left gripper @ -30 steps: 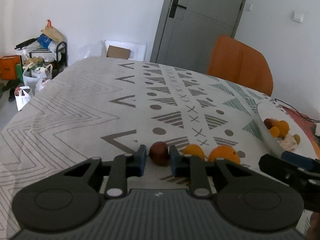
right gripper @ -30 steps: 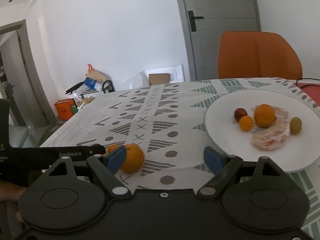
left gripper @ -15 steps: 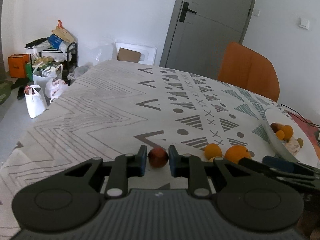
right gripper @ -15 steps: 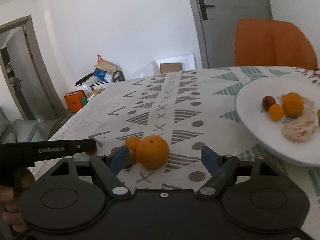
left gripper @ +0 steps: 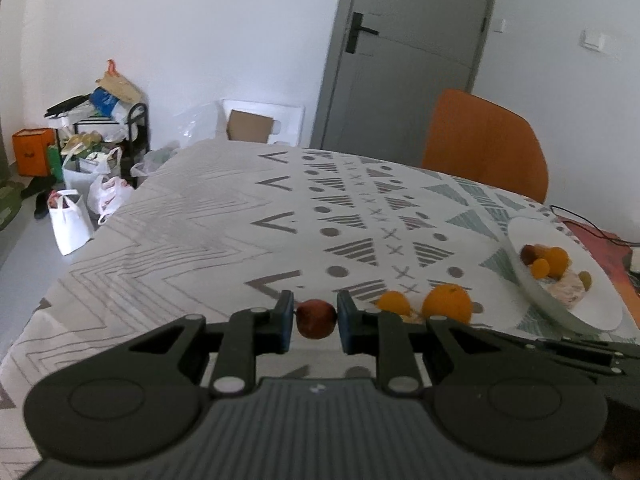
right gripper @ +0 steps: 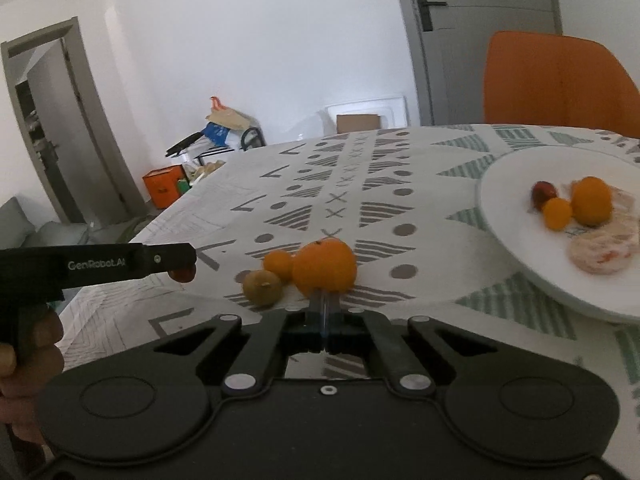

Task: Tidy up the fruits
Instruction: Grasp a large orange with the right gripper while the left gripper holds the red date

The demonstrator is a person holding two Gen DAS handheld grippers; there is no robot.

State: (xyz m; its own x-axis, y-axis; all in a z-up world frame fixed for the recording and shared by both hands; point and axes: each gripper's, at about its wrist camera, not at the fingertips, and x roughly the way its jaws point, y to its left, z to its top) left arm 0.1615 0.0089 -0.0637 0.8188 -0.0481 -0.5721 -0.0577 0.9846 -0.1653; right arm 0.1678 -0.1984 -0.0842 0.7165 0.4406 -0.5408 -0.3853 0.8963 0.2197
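Left gripper (left gripper: 316,322) clamped on red fruit (left gripper: 316,318), lifted off table; right gripper (right gripper: 325,320) snapped closed, empty, missing orange (right gripper: 325,266).

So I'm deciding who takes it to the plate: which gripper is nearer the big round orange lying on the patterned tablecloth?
Right. The right gripper, fingers together, sits just in front of the big round orange. The left gripper is off to its left, shut on the small dark-red fruit.
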